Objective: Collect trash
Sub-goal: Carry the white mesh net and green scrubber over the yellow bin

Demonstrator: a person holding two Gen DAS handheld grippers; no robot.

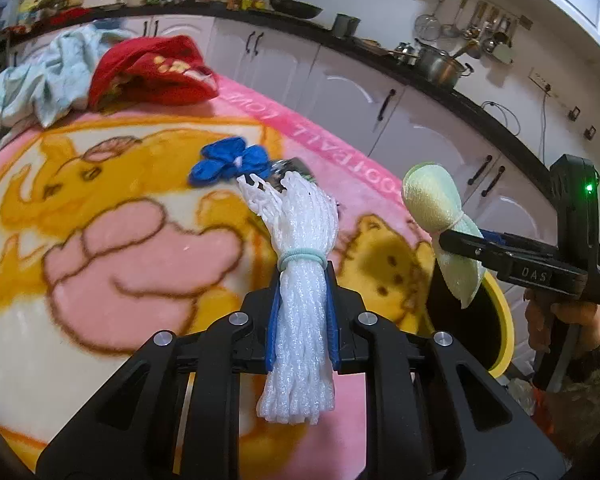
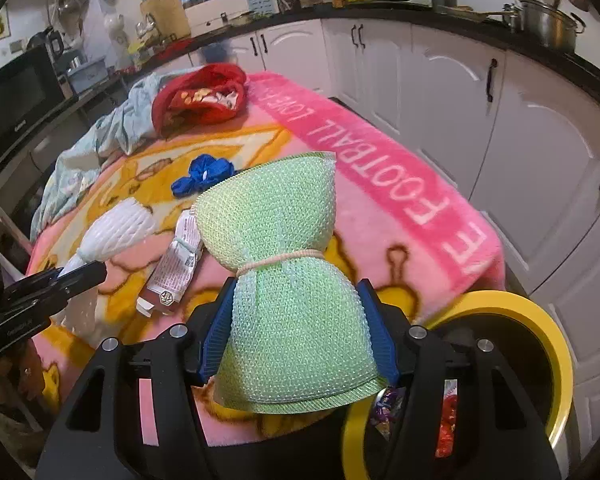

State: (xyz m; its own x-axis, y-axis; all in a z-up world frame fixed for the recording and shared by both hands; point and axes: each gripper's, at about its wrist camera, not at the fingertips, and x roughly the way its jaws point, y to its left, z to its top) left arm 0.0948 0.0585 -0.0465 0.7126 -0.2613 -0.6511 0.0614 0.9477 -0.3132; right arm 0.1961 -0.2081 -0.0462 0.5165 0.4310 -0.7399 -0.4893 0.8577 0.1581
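On the left, my left claw [image 1: 302, 300] is closed tight on a white foam net bundle [image 1: 300, 280] tied with a pale band, held above the pink cartoon blanket [image 1: 120, 240] that covers the counter. Far left on the blanket lie a pale blue cloth [image 1: 48, 76] and a red cloth [image 1: 152, 72]. Near the middle sit a blue crumpled piece [image 2: 202, 176] and a silver-and-red wrapper [image 2: 176, 264], both loose on the blanket and apart from either claw.

My right claw [image 2: 296, 328] stands about half open, its blue pads pressed on a green mesh cloth [image 2: 284, 280] cinched at the waist by a string. To the right, just off the blanket's near right edge, stands a bin with a yellow rim [image 2: 540, 320]; inside it I see colourful wrappers [image 2: 384, 404], purple and red.

Beyond the blanket's right edge there is a gap before the white cabinets [image 2: 460, 100]. Both claws point downward at a slant; my right hand [image 1: 560, 320] grips its handle beside the bin.
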